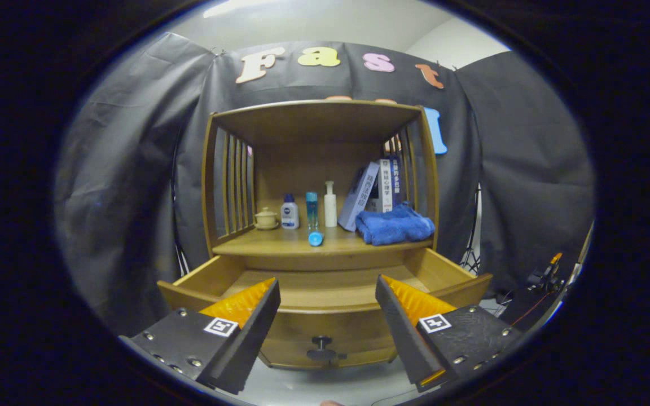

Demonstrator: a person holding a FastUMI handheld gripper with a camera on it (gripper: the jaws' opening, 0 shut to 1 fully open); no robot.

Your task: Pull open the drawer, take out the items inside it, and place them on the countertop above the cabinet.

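The wooden drawer point(325, 307) of the cabinet stands pulled out toward me, its dark knob point(321, 349) low on the front panel between my fingers. Only bare wood floor of the drawer shows inside. My gripper point(328, 290) is open and holds nothing, hovering in front of the drawer's front edge. On the countertop point(280, 243) above lie a small blue tube point(316, 238) near the front edge and a folded blue towel point(394, 225) at the right.
Further back on the countertop stand a small lidded cup point(266, 219), three bottles point(311, 210) and leaning books point(374, 192). The wooden shelf frame point(313, 113) with slatted sides encloses the countertop. Cables and a tripod point(539, 279) are at the right.
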